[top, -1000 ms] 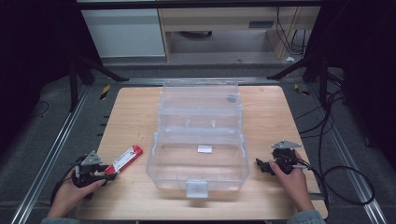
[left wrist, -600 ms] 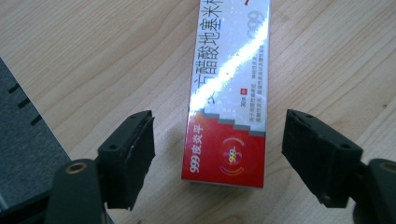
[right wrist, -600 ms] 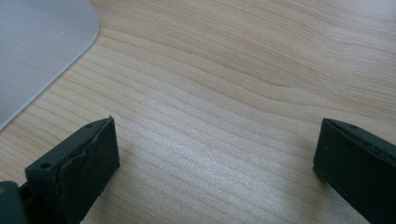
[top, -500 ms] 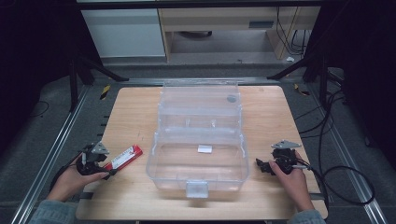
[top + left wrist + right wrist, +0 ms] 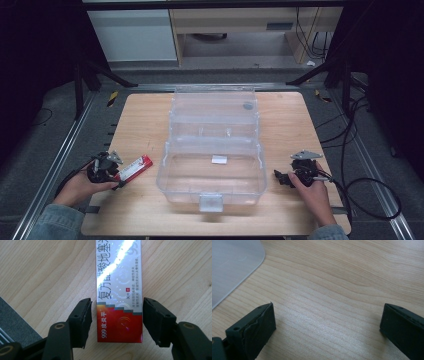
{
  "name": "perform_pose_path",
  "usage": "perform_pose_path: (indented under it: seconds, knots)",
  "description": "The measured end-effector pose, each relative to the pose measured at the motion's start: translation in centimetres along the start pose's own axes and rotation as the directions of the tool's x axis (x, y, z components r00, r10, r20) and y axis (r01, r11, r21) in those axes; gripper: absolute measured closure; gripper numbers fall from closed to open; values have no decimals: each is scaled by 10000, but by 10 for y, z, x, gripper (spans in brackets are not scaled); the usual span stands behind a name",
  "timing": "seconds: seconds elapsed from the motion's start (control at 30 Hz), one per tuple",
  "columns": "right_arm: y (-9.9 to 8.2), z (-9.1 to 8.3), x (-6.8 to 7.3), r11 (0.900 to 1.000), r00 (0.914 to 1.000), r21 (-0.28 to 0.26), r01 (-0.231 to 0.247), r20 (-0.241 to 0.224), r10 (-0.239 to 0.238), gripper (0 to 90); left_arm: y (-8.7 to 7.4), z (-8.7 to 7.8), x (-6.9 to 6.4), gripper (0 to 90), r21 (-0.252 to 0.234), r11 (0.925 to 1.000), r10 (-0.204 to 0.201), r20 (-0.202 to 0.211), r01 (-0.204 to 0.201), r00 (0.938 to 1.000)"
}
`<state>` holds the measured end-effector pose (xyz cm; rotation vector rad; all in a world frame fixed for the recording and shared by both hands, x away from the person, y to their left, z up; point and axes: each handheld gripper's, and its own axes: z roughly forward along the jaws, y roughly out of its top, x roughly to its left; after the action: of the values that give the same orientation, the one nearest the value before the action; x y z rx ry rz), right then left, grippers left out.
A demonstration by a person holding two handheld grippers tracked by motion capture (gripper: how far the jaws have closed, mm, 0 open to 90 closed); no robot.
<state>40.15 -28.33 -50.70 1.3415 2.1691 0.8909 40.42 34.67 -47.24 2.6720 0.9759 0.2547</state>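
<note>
since the earlier frames, the left gripper (image 5: 119, 176) had slid a little out toward the table's left edge and the red-and-silver medicine box (image 5: 133, 168) had turned slightly with it, while the right gripper (image 5: 280, 177) had kept its place. the left jaws had just been closing in, with the box's red end between them; in the left gripper view the pads (image 5: 84, 317) stood just beside the box's (image 5: 119, 315) two long edges with a thin gap on each side, so they bracketed it rather than pinched it. the right gripper's (image 5: 327, 327) jaws stood wide apart over bare wood, holding nothing.

the medicine box lay flat on the wooden table (image 5: 135, 125), just left of the clear plastic case (image 5: 212, 165), which stood open with its lid tipped back.

by the look of it the box was thin glossy cardboard: probably light, stiff along its length, yet easy to crush across its broad face and a bit slippery under rubber pads. taking it across the narrow width at the red end, as lined up, seemed sound, though a long box held at one end could droop or swing, so a grip nearer the middle might have steadied it.

counted: one medicine box, one clear case, two grippers, two hands.
</note>
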Motion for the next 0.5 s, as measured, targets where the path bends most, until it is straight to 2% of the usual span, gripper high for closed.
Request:
perform_pose_path:
  seconds: [0.27, 0.5]
  knots:
    - [0, 0, 0, 10000, 10000, -6, -5, -6, 5, 5, 9, 4, -1, 459, 545, 9983, 198, 79, -202, 9998]
    - [0, 0, 0, 10000, 10000, 2, 7, 9, -7, 5, 10, 5, -1, 470, 631, 9979, 117, 122, -124, 9999]
